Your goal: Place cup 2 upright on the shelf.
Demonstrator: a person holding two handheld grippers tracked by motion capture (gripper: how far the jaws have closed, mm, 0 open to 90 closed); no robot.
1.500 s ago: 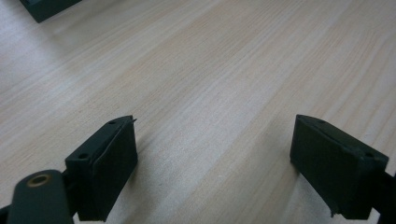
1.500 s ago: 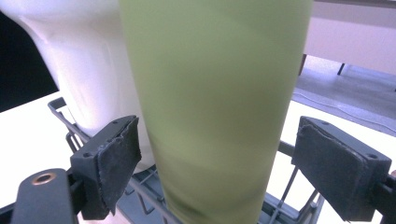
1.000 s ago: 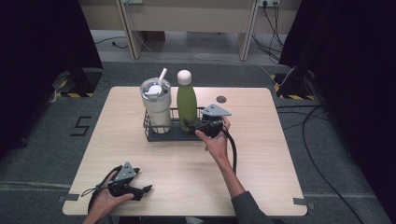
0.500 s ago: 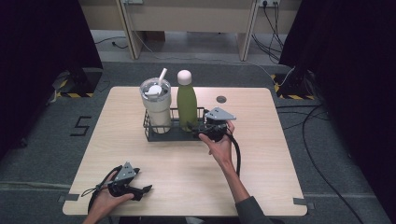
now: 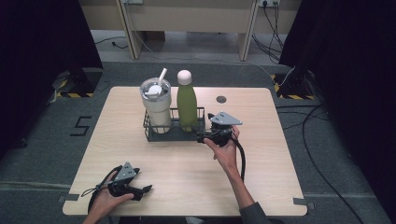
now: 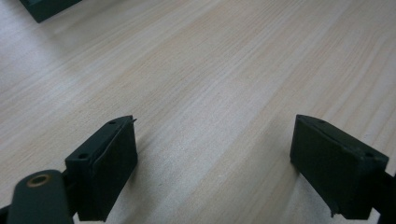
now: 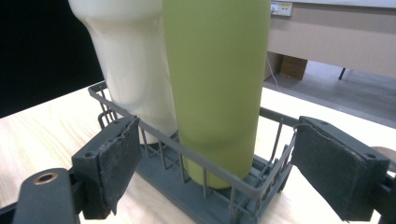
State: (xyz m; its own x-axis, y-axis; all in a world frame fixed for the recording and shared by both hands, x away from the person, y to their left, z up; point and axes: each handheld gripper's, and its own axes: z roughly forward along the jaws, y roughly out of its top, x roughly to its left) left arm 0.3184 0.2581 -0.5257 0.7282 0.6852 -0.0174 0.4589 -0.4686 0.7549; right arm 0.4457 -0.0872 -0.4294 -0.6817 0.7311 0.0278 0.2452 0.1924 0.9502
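Two drink vessels stand upright in a dark wire rack (image 5: 154, 135) at the back-centre of the counter (image 5: 187, 182): a cream tumbler (image 5: 156, 109) with lid and straw at its left end, and a green bottle (image 5: 187, 105) with a pale cap at its right end, the two just beside each other. The right tongs (image 5: 201, 138) are held level at the rack's right end; in the right gripper view their jaws stand apart on either side of the bottle's lower body (image 7: 217, 88), with the rack's wire rim (image 7: 187, 151) between tongs and bottle and neither pad touching anything. The left tongs (image 5: 145, 189) rest near the counter's front-left corner, jaws wide and empty over bare wood (image 6: 210, 70). The bottle appears to be rigid coated metal, matt and smooth, so probably stiff, not fragile, somewhat slippery, and of uncertain weight since its fill cannot be seen. A sound hold would likely be across the cylindrical body above the rim, pads on opposite sides, then a straight upward lift to clear the wires. The rack itself looks light and could drag or tip if the bottle catches.
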